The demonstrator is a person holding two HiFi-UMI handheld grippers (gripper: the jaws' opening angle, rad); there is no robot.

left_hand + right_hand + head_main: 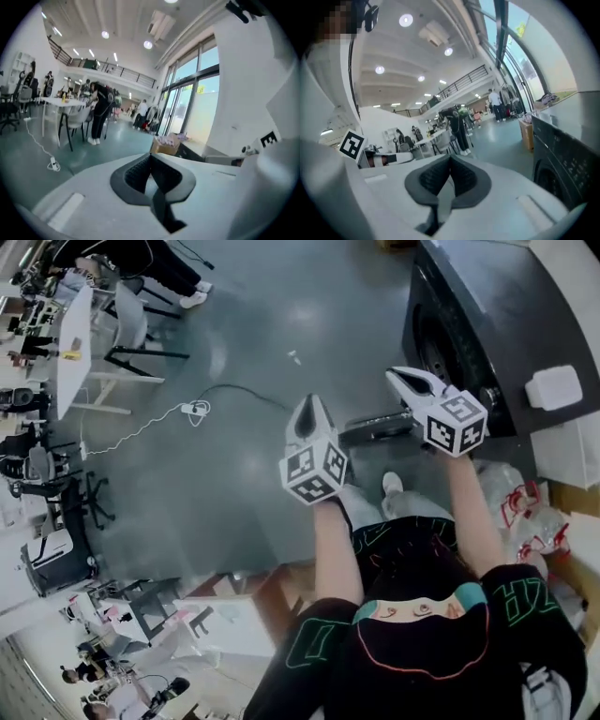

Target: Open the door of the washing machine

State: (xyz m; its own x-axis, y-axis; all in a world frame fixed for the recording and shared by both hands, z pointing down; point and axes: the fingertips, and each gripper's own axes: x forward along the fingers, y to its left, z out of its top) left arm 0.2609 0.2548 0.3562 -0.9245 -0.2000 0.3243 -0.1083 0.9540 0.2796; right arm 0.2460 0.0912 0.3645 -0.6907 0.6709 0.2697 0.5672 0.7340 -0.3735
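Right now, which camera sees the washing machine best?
The head view: the washing machine shows its dark top and round door from above. The right gripper view catches only part of its front at the edge. The left gripper view doesn't clearly show it.

This is looking like a big open lab or workshop hall. People (99,112) are standing and working at white tables (73,348) with chairs (131,322) around them. A power strip (195,410) is lying on the grey floor (281,324). A railed mezzanine (108,70) is running above, tall windows (197,89) are letting daylight in, and round lights (405,20) are shining overhead. A washing machine (487,306) is standing near a cardboard box (526,135).
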